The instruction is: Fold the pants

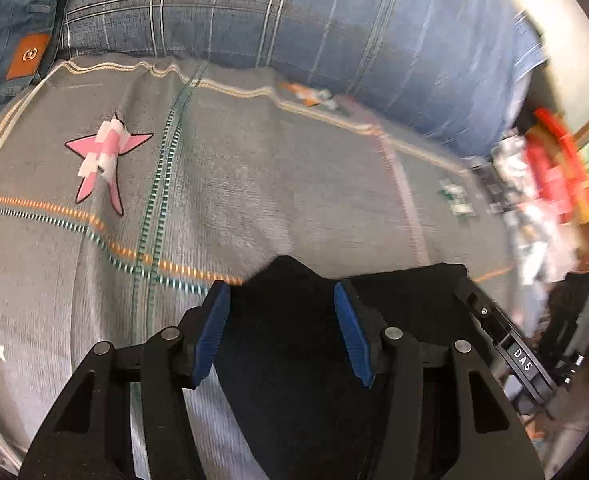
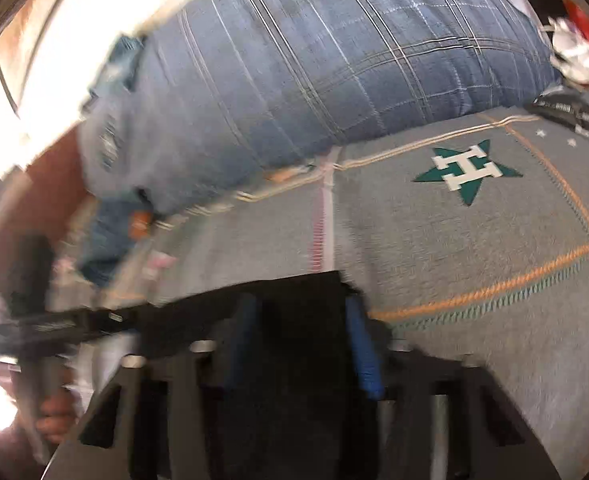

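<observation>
The black pants (image 1: 294, 360) are bunched between the blue pads of my left gripper (image 1: 280, 288), which is shut on the cloth. A stretch of the same black cloth (image 1: 410, 280) runs right to my right gripper's body (image 1: 514, 344). In the blurred right wrist view, the black pants (image 2: 302, 360) fill the gap between the pads of my right gripper (image 2: 300, 308), which looks shut on them. Off to the left there, a hand (image 2: 54, 412) holds the left gripper's body (image 2: 54, 328). Both grippers are just above the grey blanket (image 1: 254, 180).
A blue plaid duvet (image 1: 294, 12) is heaped along the far side of the bed. Blue jeans (image 1: 10, 52) with a tan label lie at the far left. The blanket bears a pink star patch (image 1: 102, 156) and a green star patch (image 2: 466, 172). Red and white clutter (image 1: 546, 168) sits beyond the bed's right edge.
</observation>
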A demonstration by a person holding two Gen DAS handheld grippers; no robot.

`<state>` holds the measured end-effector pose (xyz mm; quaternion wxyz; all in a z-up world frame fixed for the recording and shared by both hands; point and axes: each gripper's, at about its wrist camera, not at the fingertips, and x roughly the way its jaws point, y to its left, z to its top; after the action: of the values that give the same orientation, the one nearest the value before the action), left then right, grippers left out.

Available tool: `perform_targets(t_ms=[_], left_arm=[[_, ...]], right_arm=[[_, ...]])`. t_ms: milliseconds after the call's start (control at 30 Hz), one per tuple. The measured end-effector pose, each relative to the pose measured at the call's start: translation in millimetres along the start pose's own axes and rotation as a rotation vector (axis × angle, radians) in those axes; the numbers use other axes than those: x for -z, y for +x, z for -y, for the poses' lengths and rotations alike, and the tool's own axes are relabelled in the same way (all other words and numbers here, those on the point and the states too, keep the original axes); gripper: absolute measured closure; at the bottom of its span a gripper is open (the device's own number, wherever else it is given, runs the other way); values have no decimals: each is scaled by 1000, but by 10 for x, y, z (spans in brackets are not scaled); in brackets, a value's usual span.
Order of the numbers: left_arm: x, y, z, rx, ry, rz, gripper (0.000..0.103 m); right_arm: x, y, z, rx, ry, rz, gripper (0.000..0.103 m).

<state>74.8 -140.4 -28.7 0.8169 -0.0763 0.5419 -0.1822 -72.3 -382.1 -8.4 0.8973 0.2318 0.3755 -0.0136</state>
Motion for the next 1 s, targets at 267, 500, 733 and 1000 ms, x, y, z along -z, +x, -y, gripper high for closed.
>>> perform_targets(t_ms=[267,500,733,1000], left_arm=[[78,-258,-364,175,-136,-47,46],[496,-141,-537,386,-274,-188,41],[576,-138,-249,294,-187,-191,41],[562,-185,-101,190,-113,-133,39]], right_arm=[[-77,-139,272,-129,94,-43,59],[154,-209,640,-257,259,-119,49],[206,-47,506,-262,237,-170,46],[175,-129,429,-219,188,-163,46]])
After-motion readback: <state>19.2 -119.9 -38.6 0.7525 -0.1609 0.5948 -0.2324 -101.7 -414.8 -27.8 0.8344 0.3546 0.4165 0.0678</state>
